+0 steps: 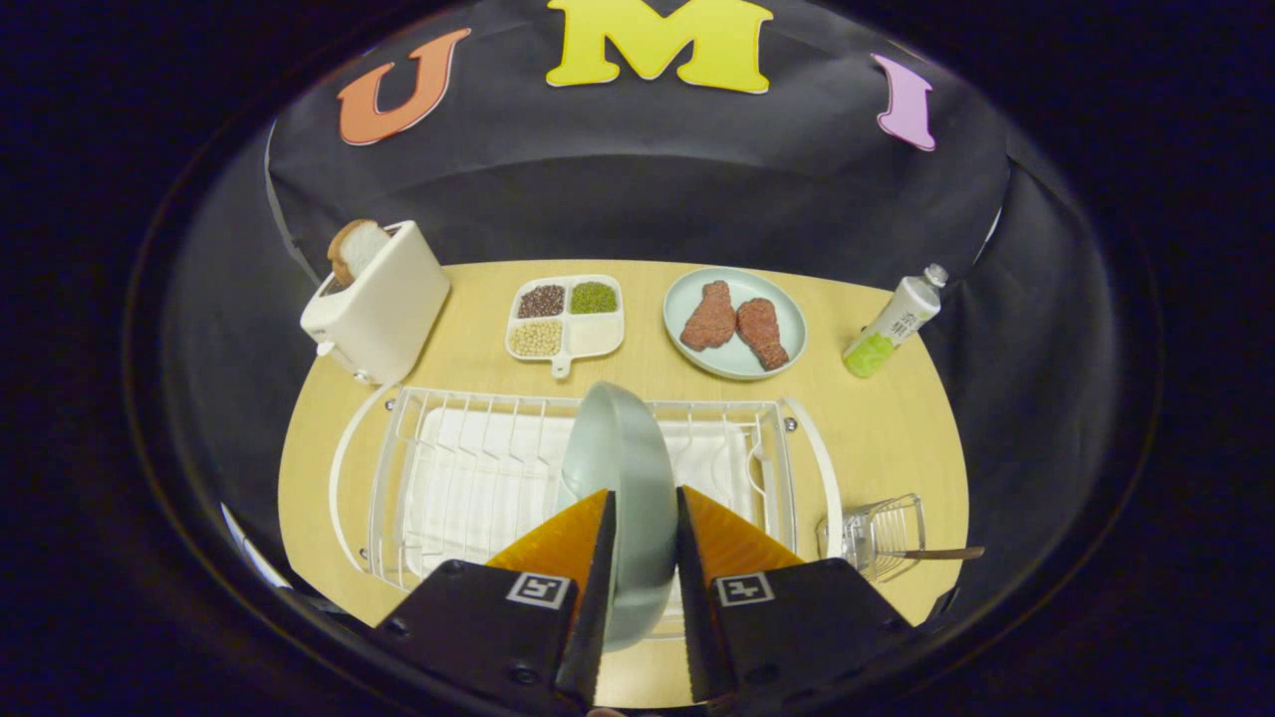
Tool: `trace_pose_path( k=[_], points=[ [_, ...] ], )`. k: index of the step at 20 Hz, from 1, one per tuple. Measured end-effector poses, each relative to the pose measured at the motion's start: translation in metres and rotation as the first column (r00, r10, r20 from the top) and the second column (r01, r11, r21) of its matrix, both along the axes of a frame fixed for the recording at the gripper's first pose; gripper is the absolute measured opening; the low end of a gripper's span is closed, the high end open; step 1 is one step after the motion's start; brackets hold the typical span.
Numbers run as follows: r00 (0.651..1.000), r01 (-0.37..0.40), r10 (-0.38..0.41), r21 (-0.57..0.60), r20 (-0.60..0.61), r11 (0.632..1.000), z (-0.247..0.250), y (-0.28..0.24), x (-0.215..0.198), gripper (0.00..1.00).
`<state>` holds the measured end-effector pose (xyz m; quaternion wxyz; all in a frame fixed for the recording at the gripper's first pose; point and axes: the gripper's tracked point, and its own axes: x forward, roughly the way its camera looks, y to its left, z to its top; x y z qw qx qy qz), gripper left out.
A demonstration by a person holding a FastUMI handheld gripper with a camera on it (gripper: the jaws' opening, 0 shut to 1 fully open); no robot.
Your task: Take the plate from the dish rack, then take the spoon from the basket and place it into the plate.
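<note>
Gripper (645, 518) clamped on the plate (623, 468): both fingers press its rim, one per side. Plate is smooth grey-green, glossy, round, held on edge and upright over the dish rack (478, 468), approx. mid-rack. Can't tell if its lower edge touches the wires.

Rack: white wire, rectangular w/ curved side handles, white ribbed drain tray underneath.

Basket (877, 536): small clear/wire caddy just beside the rack's right end. Spoon (941, 554) sits in it, thin dark handle sticking out sideways, away from the rack. Bowl end hidden.

Beyond the rack, along the far side of the table:
- toaster (383, 304), cream, boxy, matte, w/ bread slice (356, 249) poking out the top slot
- divided dish (566, 317), white, 4 compartments: dark beans, green beans, pale beans, one w/ white contents; short tab handle
- second plate (735, 321), pale blue-green, round, holding 2 reddish-brown rough-textured meat pieces (737, 324)
- bottle (893, 324), white top half, green bottom, pale cap, tilted; label print too small to read

Square black-and-white markers on the gripper body.

Table (877, 438): light wood grain, smooth. Booth wall behind is black cloth w/ creases.
</note>
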<state>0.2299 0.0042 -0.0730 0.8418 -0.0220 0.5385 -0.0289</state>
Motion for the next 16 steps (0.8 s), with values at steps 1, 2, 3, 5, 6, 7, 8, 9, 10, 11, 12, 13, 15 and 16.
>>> trace_pose_path(
  k=[1,2,3,5,6,7,8,9,10,11,12,13,15,16],
  points=[
    [1.0,0.004,-0.004,-0.013,0.002,1.0,0.001,0.0,-0.001,0.34],
    [1.0,0.012,-0.012,-0.026,0.005,1.0,0.002,-0.001,-0.001,0.32],
    [1.0,0.018,-0.017,-0.04,0.009,0.999,0.004,-0.002,-0.001,0.31],
    [1.0,0.022,-0.021,-0.06,0.02,0.998,0.01,-0.001,-0.001,0.29],
    [1.0,0.018,-0.016,-0.076,0.021,0.997,0.013,-0.001,-0.001,0.28],
    [1.0,0.014,-0.012,-0.094,0.017,0.995,0.015,-0.002,-0.002,0.28],
    [1.0,0.012,-0.01,-0.108,0.019,0.994,0.018,-0.001,-0.001,0.27],
    [0.999,0.021,-0.018,-0.121,0.026,0.992,0.022,-0.001,0.001,0.26],
    [0.999,0.03,-0.026,-0.133,0.028,0.991,0.024,-0.001,0.002,0.26],
    [0.999,0.029,-0.021,-0.166,0.045,0.986,0.03,-0.004,0.005,0.26],
    [0.998,0.024,-0.012,-0.193,0.06,0.981,0.037,-0.006,0.007,0.26],
    [0.997,0.023,-0.007,-0.209,0.074,0.978,0.045,-0.006,0.008,0.26],
    [0.996,0.008,0.007,-0.174,0.089,0.985,0.057,0.005,0.003,0.2],
    [0.995,-0.001,0.018,-0.174,0.097,0.985,0.062,0.004,0.0,0.19]
  ],
)
